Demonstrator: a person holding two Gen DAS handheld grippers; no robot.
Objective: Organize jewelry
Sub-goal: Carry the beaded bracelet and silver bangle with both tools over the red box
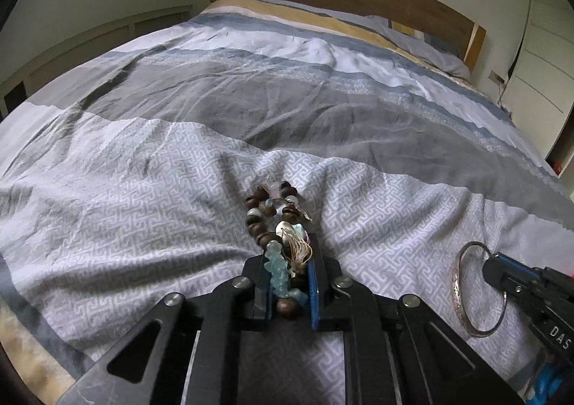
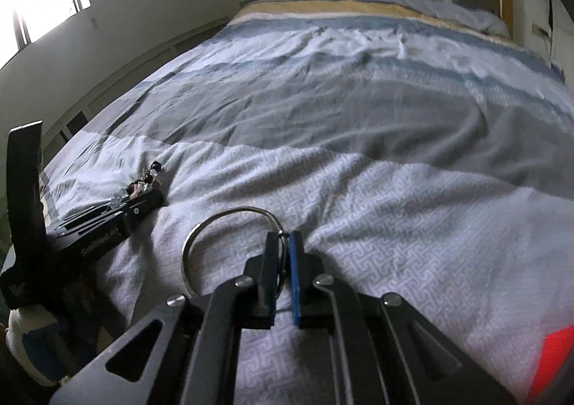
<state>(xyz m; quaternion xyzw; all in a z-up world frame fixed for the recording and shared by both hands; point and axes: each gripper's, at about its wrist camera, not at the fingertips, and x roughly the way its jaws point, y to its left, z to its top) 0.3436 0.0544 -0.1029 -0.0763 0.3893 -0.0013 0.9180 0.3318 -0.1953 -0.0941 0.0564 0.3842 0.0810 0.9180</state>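
Left gripper (image 1: 288,254) clamps beaded bracelet (image 1: 272,222); right gripper (image 2: 283,236) apparently pinches bangle (image 2: 201,229).

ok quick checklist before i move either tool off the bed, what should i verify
1. Left tool closed on the beaded bracelet: ok, beads sit between its fingers.
2. Bracelet fully captured: not ok, a loop of beads and the tassel trail forward onto the duvet.
3. Right tool closed on the silver bangle: ok, pinched at the rim.
4. Bangle grip depth: cannot tell, only a thin edge is held.
5. Tools apart from each other: ok.
6. Drop-off spot in view: not ok, no tray or box visible.
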